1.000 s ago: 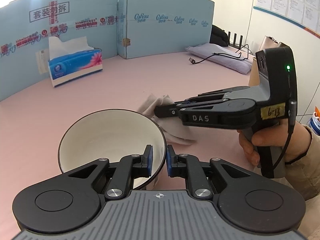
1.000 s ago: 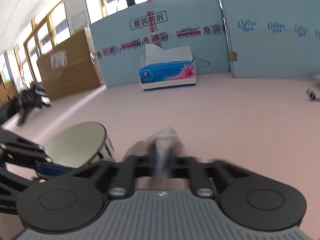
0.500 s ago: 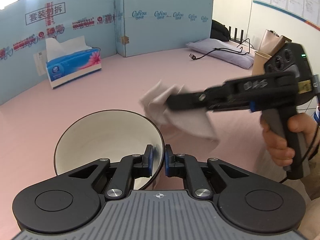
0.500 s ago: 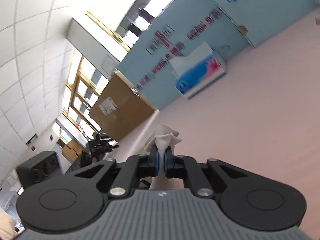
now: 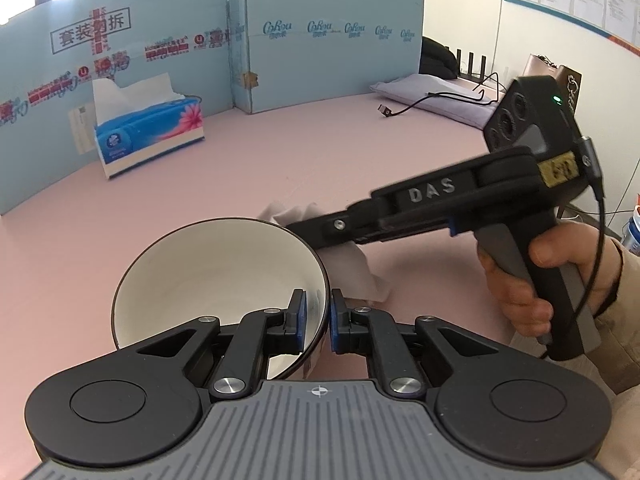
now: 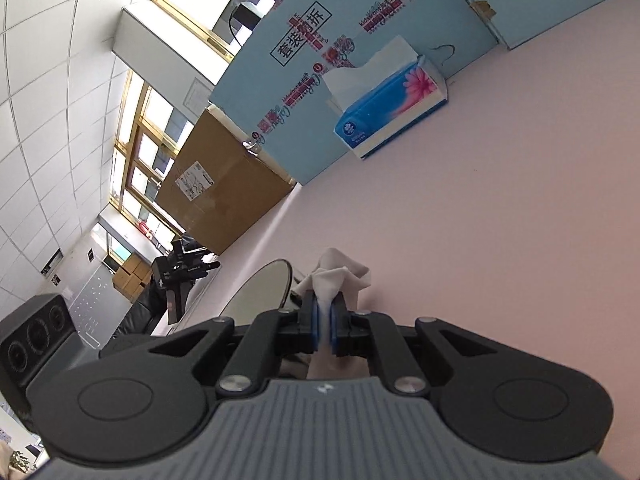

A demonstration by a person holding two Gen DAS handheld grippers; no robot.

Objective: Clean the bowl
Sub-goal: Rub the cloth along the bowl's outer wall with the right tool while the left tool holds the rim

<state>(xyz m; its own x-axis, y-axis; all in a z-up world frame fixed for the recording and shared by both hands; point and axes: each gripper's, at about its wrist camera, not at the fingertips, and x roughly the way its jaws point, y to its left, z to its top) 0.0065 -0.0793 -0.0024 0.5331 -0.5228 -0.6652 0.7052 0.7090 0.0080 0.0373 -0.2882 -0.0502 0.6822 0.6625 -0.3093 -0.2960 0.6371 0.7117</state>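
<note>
- Lettering: the right gripper carries raised letters "DAS" along its side and a yellowish tag whose writing is too blurred to read; the blue partition panels repeat a brand that looks like "CoRou", and the left panel bears boxed Chinese characters.
- Bowl, white inside with a dark rim, stands tilted on the pink counter at the near left; the left gripper has its jaws clamped on the near right rim, one pad inside and one outside.
- Right gripper's jaws are pressed together on a crumpled white tissue, just right of the bowl's rim.
- Tissue box, blue with a pink flower, sits far left by the panels.
- Only the left view shows the person's hand on the grip and a cable; only the right view shows windows and a brown carton.
</note>
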